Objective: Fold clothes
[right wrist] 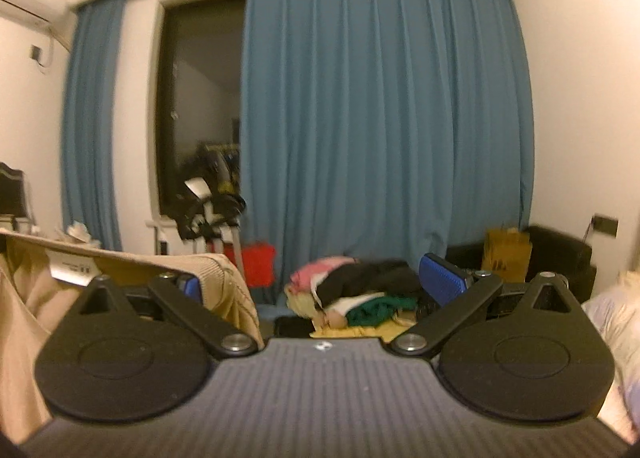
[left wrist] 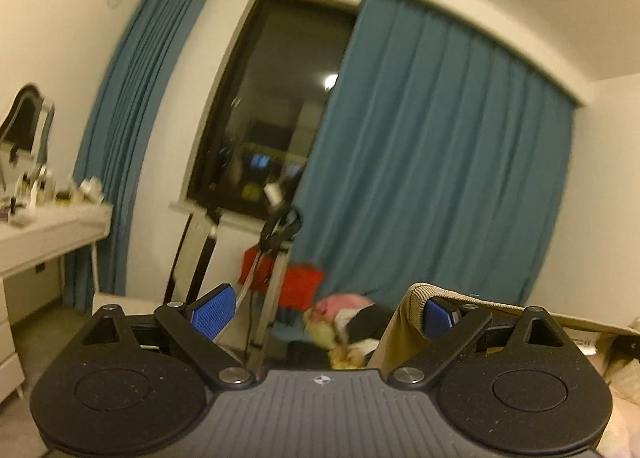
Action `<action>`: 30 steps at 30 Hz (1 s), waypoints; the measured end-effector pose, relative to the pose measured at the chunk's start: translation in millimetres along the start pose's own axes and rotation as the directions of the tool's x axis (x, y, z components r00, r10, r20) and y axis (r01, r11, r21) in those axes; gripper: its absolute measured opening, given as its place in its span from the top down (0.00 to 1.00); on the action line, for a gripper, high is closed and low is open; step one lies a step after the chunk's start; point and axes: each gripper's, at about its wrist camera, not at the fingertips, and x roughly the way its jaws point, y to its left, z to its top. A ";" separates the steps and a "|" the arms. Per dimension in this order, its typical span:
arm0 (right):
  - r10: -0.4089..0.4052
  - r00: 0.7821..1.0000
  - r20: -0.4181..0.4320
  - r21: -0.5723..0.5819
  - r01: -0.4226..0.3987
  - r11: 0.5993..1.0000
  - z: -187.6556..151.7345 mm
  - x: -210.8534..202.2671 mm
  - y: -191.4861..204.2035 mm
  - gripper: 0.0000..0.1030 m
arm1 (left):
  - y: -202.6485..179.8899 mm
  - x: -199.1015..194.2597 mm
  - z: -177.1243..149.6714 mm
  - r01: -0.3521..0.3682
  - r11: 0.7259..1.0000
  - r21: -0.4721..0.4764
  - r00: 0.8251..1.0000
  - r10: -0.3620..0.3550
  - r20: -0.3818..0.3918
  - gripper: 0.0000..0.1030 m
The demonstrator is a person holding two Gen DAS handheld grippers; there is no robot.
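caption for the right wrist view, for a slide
Right gripper open, beige garment draped over its left finger, facing a clothes pile below blue curtains.

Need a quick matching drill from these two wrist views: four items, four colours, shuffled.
Items:
1. curtain
2. garment draped over the fingers
3. finger pads
4. box under the window

Colours:
a. red
b. beige
c. teal blue
d. bright blue

Pairs: 1-c, 2-b, 3-d, 4-a

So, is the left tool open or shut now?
Open. The left tool has its blue pads far apart; the beige garment hangs over one finger only, unclamped.
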 end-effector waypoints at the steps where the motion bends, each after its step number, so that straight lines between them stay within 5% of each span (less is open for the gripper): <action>1: -0.012 1.000 -0.004 0.003 0.012 1.000 -5.5 22.1 1.0 0.00 | 1.4 24.2 -6.2 -0.020 1.000 -0.011 1.000 0.020 -0.006 0.07; 7: -0.109 0.994 -0.011 0.004 0.109 0.994 -60.3 163.9 7.8 0.00 | 19.2 191.6 -65.6 -0.115 0.992 -0.051 0.993 0.115 -0.014 0.07; 14: -0.138 0.970 -0.198 0.054 0.152 0.987 -207.3 350.5 -19.4 0.00 | 61.4 401.8 -212.4 -0.134 0.991 0.000 0.969 0.131 -0.211 0.07; 20: -0.090 0.904 -0.418 0.047 0.120 0.992 -310.0 444.7 -28.8 0.00 | 98.8 503.4 -312.2 -0.111 0.993 0.035 0.898 0.115 -0.425 0.07; 26: 0.030 0.763 -0.646 -0.040 -0.073 0.997 -336.4 480.2 2.6 0.00 | 100.9 549.1 -350.2 0.012 0.990 0.139 0.781 0.078 -0.619 0.08; 28: 0.061 0.741 -0.669 -0.042 -0.120 0.992 -335.9 476.0 13.6 0.00 | 98.1 537.1 -346.6 0.051 0.987 0.154 0.774 0.059 -0.631 0.07; 30: 0.096 0.745 -0.660 -0.004 -0.131 0.991 -328.0 463.7 19.5 0.00 | 95.3 525.1 -342.9 0.090 0.982 0.169 0.765 0.040 -0.643 0.06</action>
